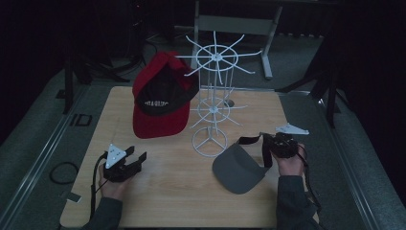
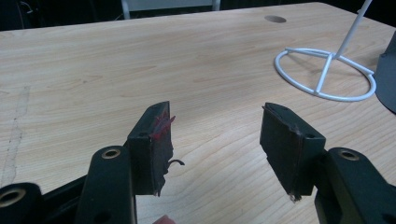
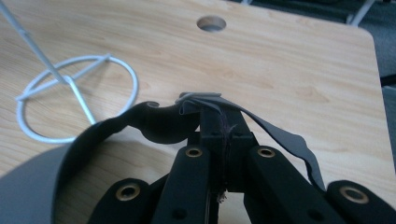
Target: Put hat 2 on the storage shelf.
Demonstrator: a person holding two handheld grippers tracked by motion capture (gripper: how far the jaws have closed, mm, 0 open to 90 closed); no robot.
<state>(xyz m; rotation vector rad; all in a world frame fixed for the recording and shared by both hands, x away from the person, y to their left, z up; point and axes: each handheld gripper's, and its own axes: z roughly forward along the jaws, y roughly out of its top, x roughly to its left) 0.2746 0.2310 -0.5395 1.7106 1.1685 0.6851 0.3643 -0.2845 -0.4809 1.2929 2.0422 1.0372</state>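
A: We start at the right gripper (image 1: 268, 143). What state do we record?

B: Its jaws are pressed together on the strap (image 3: 201, 100) of the grey visor (image 1: 238, 167). In the right gripper view the strap folds out to both sides of the closed pads, so we read the band as pinched at its rear, probably so that the brim hangs free below the grip.

A: And the left gripper (image 1: 131, 157)?

B: Jaws apart, nothing between them. It rests near the left front of the table (image 1: 158, 201), well apart from the visor. We judge it is parked in reserve.

A: Where does the visor sit?

B: At the near right of the table, just right of the ring base of the white wire rack (image 1: 210, 108). Whether the brim touches the tabletop we cannot tell.

A: Orientation?

B: The brim points toward the near left, and the strap runs up to the far right, into the grip. We take the long axis as running from brim tip to strap.

A: Anything farther out?

B: A red cap (image 1: 160, 96) hangs on the rack's left side, brim downward. We judge the open strap loop suits a free arm on the rack.
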